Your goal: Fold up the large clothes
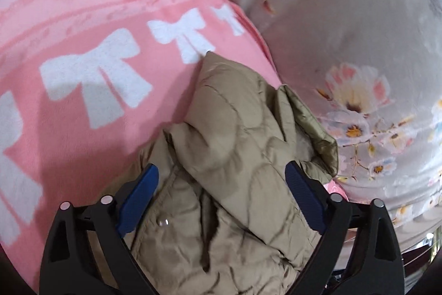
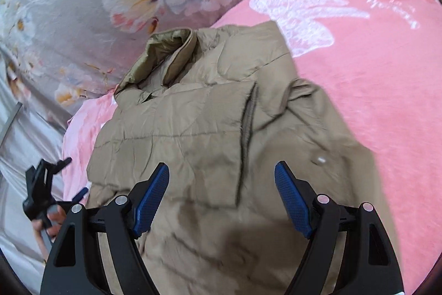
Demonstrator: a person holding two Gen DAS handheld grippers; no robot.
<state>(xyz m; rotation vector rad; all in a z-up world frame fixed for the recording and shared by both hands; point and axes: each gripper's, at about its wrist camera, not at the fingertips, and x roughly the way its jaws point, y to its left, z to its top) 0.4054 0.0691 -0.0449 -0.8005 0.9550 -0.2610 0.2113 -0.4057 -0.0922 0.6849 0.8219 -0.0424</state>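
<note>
A tan quilted jacket (image 1: 229,162) lies crumpled and partly folded on a pink blanket (image 1: 83,4). In the right wrist view the jacket (image 2: 199,123) shows its collar at the far end and a dark pocket slit. My left gripper (image 1: 222,179) is open, its blue pads either side of the jacket's bunched fabric, just above it. My right gripper (image 2: 222,179) is open over the jacket's lower part, holding nothing. The left gripper (image 2: 69,179) and the hand holding it also show at the left edge of the right wrist view.
The pink blanket (image 2: 373,90) with white bows lies over a grey floral bedsheet (image 1: 345,32), which also shows in the right wrist view (image 2: 69,4). The bed's edge with a dark gap shows at the lower right of the left wrist view.
</note>
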